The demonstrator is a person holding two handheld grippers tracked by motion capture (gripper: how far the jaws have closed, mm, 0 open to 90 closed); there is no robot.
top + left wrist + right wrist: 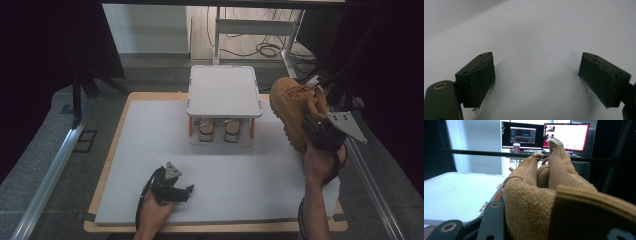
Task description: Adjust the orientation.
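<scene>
Here the right hand-held gripper point(314, 131) clamps the boot point(292, 107) (mid-air).

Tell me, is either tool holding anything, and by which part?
The right tool grips a tan boot by its collar, lifted beside the white rack. The left tool holds nothing, jaws apart over the mat.

The right gripper point(314, 131) holds a tan boot point(291, 107), seemingly clear of the white rack point(224, 90).

You hold a tan boot point(292, 107); the rack point(224, 91) is white with orange posts, on the pale grey worktop point(150, 150).
</scene>
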